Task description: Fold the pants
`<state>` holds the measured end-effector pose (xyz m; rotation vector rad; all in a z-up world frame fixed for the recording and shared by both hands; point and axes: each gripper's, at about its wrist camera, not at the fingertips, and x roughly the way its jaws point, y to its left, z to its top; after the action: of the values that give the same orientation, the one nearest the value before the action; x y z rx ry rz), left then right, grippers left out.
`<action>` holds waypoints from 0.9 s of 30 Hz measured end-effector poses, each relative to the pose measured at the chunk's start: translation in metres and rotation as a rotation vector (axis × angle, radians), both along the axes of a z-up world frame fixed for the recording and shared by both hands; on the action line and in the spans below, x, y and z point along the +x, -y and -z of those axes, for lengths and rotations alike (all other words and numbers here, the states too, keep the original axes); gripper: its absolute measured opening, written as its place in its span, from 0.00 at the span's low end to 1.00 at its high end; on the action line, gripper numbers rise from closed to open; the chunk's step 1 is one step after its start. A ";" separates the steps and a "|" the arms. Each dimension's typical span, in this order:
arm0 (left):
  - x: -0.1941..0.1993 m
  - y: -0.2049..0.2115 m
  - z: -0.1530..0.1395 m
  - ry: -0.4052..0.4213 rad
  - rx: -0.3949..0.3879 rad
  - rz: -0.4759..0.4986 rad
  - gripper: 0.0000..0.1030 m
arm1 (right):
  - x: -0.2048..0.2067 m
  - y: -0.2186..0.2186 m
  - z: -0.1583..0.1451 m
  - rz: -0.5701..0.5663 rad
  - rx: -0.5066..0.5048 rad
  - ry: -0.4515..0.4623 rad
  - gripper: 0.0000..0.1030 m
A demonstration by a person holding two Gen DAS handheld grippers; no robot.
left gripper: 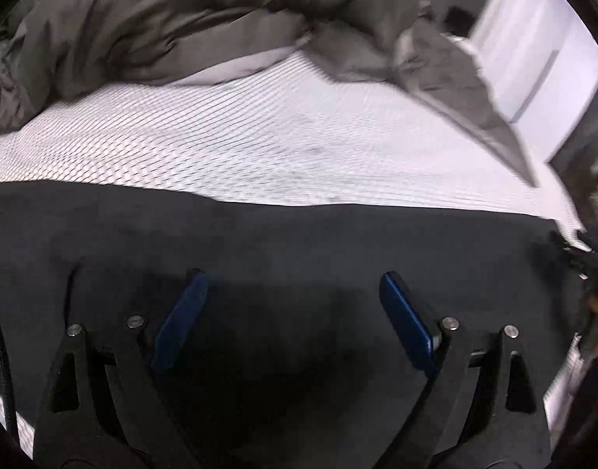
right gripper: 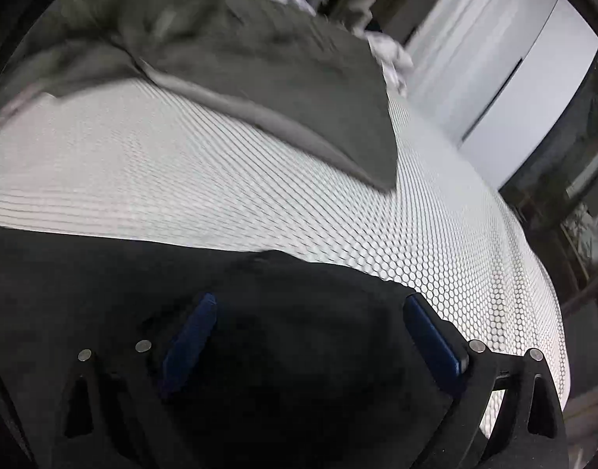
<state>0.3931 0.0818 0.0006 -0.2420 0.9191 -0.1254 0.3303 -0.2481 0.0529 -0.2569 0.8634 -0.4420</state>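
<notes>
Both grippers, left gripper (left gripper: 295,305) and right gripper (right gripper: 310,328), hang spread wide, released, just over the black pants (left gripper: 259,242), whose long axis runs side to side across the honeycomb-patterned bed (left gripper: 259,148); a grey blanket (left gripper: 142,19) lies beyond.

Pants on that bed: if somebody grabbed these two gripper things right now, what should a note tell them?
Left gripper: open, over the black pants, gripping nothing.
Right gripper: open, over the pants near their right end, at the far edge, gripping nothing.
Pants: spread flat along the near side of the white mattress. A grey duvet is bunched behind, apart from them.
Done: pants laid out; whether already folded once, I cannot tell.
Left: grip an edge and fold.
</notes>
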 end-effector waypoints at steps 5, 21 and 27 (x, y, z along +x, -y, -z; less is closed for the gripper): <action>-0.042 0.051 -0.002 0.010 0.011 0.147 0.87 | -0.064 -0.071 0.012 -0.237 0.239 -0.041 0.95; -0.140 -0.053 0.015 -0.023 0.109 -0.052 0.86 | -0.119 0.016 0.046 0.018 0.083 -0.045 0.95; -0.161 -0.121 0.009 -0.029 -0.198 -0.237 0.81 | -0.150 0.031 0.010 -0.021 0.339 0.112 0.95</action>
<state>0.2326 0.2025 -0.0085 -0.5358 0.9008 0.0069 0.1805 -0.2789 0.0425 0.0699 0.8104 -0.2812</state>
